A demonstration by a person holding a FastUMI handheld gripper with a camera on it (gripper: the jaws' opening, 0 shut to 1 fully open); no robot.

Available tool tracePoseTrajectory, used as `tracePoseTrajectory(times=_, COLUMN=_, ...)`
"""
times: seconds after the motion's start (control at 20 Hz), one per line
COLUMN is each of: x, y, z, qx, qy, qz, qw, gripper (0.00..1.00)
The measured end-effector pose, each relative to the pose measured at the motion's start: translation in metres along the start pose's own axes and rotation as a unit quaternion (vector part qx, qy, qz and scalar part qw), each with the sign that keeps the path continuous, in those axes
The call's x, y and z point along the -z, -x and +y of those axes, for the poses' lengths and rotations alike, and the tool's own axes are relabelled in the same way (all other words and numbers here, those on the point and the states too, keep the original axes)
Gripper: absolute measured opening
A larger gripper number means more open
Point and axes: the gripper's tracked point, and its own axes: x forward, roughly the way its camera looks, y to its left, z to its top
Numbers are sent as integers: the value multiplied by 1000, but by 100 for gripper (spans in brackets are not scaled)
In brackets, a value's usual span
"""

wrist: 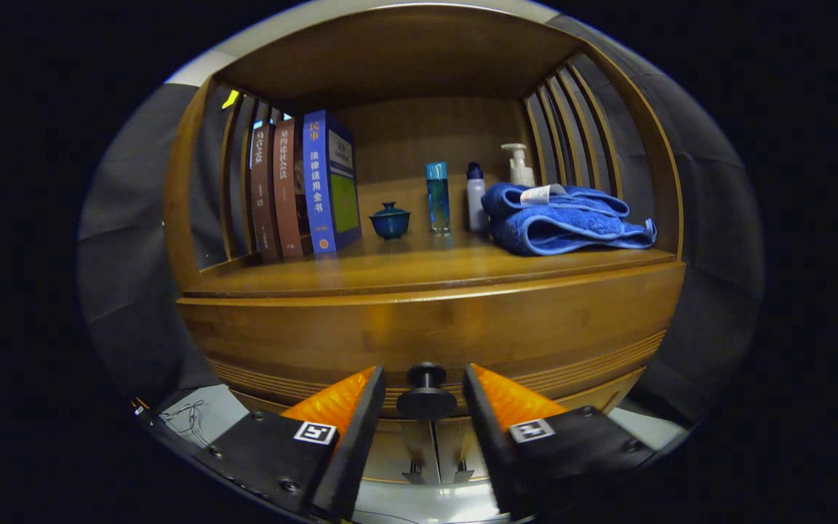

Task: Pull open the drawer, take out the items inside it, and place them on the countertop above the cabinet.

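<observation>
Gripper (425,389) open, fingers flanking drawer knob (426,393) at 9 and 3 o'clock with gaps, gripping nothing; lined up so closing traps knob for pull. Drawer (426,327) shut, contents hidden. Countertop (419,266) at 12 o'clock, towel (561,218) at 1.

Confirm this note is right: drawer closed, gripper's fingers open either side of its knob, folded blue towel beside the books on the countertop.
Wrong about the towel. The gripper view shows the folded blue towel at the far end from the books, beside the pump bottle. The drawer is closed, and the gripper straddles the knob.
</observation>
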Motion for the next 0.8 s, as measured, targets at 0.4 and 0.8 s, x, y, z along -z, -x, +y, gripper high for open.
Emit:
tracePoseTrajectory(times=0.4, x=5, y=-5, z=-4, qx=2, qy=-1, qz=26, qw=1000, gripper=30)
tracePoseTrajectory(times=0.8, x=20, y=49, z=-3, qx=-7, qy=0, qz=56, qw=998, gripper=30)
